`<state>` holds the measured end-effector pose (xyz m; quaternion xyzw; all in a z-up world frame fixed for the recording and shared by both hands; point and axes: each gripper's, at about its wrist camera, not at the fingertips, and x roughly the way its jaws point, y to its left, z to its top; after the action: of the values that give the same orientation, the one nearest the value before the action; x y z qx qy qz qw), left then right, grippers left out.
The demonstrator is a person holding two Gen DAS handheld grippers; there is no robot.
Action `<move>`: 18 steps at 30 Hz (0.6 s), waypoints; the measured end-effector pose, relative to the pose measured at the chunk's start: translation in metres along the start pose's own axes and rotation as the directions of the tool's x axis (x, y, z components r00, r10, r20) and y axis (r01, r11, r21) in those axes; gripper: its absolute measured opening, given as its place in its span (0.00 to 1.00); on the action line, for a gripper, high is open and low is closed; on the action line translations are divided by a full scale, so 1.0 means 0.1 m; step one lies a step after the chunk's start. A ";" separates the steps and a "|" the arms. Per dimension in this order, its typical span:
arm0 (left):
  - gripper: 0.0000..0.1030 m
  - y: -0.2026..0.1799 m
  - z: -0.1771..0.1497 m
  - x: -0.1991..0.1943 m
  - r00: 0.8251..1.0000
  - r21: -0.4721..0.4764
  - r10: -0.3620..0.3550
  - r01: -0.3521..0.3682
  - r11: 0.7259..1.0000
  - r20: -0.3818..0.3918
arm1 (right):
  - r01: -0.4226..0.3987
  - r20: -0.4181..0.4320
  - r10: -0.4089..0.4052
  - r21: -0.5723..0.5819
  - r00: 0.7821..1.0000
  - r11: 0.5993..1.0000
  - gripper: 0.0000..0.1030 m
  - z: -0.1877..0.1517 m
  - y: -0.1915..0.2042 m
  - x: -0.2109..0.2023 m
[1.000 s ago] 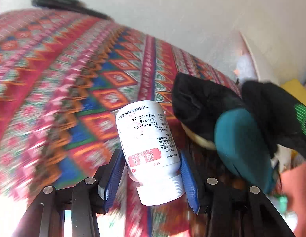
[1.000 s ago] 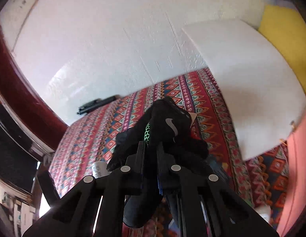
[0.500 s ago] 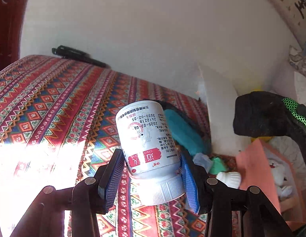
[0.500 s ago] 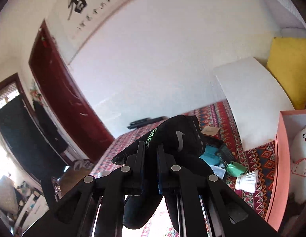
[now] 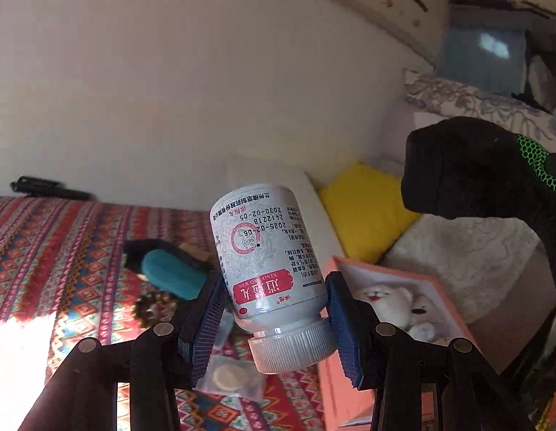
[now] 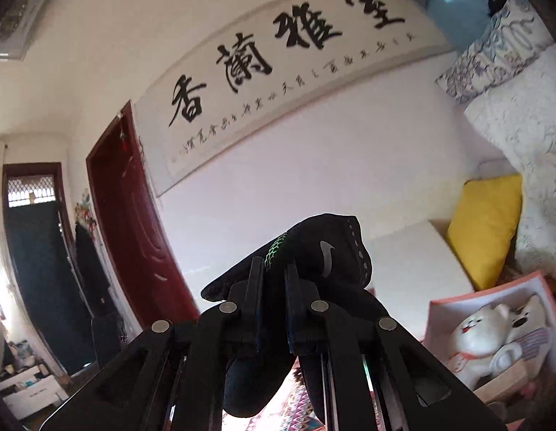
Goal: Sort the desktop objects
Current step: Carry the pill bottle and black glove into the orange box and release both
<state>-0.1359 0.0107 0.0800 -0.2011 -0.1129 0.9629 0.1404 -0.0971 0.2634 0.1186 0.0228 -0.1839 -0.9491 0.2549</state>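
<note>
Medicine fills the middle of the left wrist view: a white pill bottle (image 5: 269,269) with red label print, held upside down so that its ribbed cap points toward the camera. The left tool (image 5: 274,319) grips it, 1 blue pad (image 5: 206,327) against each side of the bottle near the cap, and the bottle hangs in the air above the counter (image 5: 44,251), which wears a red patterned cloth. On that cloth behind the bottle lie a teal case (image 5: 170,276) resting against something black, a cluster of dark beads (image 5: 148,307) and, just below the left pad, a clear plastic packet (image 5: 231,377) with a pale round thing inside. At lower right stands a pink box (image 5: 332,377) with a white plush toy (image 5: 393,301) lying in it; a yellow cushion (image 5: 364,212) leans behind the box. A black remote-like object (image 5: 44,188) lies at the far edge of the cloth by the wall. In the right wrist view the right tool (image 6: 274,309) is clamped on a black sock (image 6: 328,251) with a green mesh stripe, its 2 fingers almost together with the cloth pinched between them, the sock raised in the air and drooping on both sides. A calligraphy scroll (image 6: 278,57) hangs on the white wall behind it, and a dark red door (image 6: 134,233) stands to the left.
</note>
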 end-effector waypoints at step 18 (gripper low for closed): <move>0.91 -1.78 0.01 1.42 0.961 0.221 -0.214 0.250 0.943 -0.175 | 0.361 -0.007 -0.382 0.347 0.924 0.866 0.89 0.09 -1.92 -0.44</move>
<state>-0.2215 0.2217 0.0787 -0.2390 -0.0073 0.9284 0.2843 -0.1512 0.4421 0.0553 0.0723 -0.3456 -0.9340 0.0539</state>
